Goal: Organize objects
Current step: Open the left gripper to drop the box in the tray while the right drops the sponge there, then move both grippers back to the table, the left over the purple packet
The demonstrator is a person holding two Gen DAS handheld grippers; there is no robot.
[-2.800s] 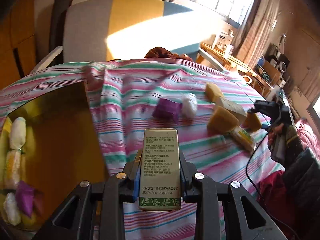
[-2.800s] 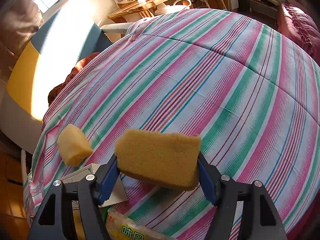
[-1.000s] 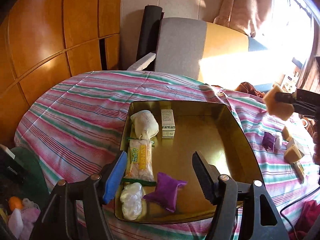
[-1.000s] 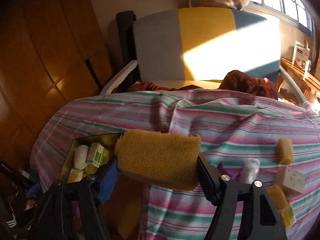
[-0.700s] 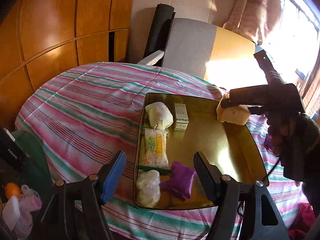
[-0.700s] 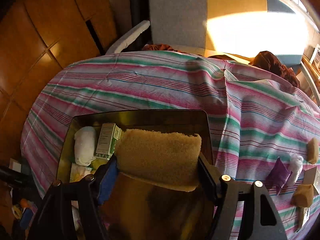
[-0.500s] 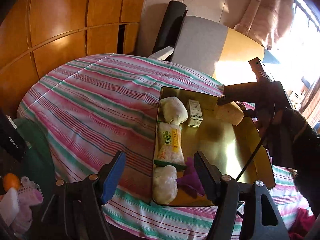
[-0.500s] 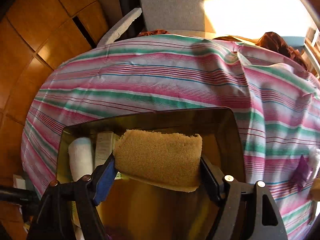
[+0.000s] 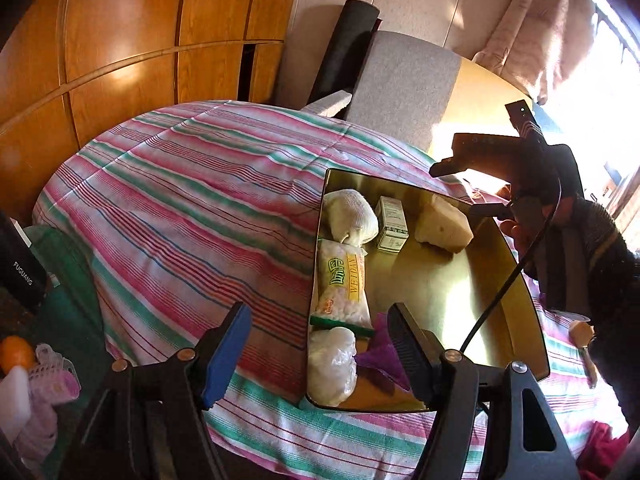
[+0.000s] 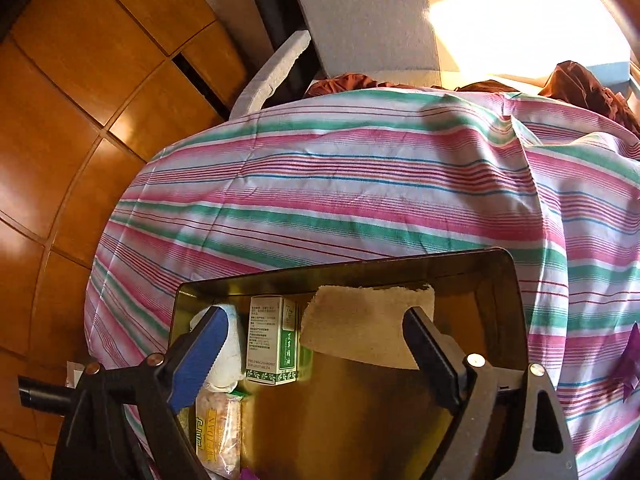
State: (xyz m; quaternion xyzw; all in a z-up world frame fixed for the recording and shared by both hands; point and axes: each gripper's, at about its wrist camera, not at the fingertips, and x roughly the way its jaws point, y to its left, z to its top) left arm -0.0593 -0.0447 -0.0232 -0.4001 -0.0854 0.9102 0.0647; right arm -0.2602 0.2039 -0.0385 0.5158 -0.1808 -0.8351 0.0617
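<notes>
With the right claw (image 10: 312, 344) opening around it and the left claw (image 9: 320, 344) held apart and empty, the sponge (image 10: 368, 324), lying in the gold tray (image 10: 516, 300) beside the green box (image 10: 274, 344), is judged light, soft and squashy, best gripped across its short sides.

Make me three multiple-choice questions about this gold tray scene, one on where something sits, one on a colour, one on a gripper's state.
1. Where does the yellow sponge lie?
A. in the gold tray
B. on the striped cloth
C. on the chair

2. What colour is the pouch at the tray's near end?
A. red
B. purple
C. black

3. How is the right gripper?
A. clamped on the sponge
B. out of view
C. jaws opening, clear of the sponge

Answers: 1 A, it rests on the tray floor beside the small box. 2 B, purple beside the white bag. 3 C, gaps show at both pads.
</notes>
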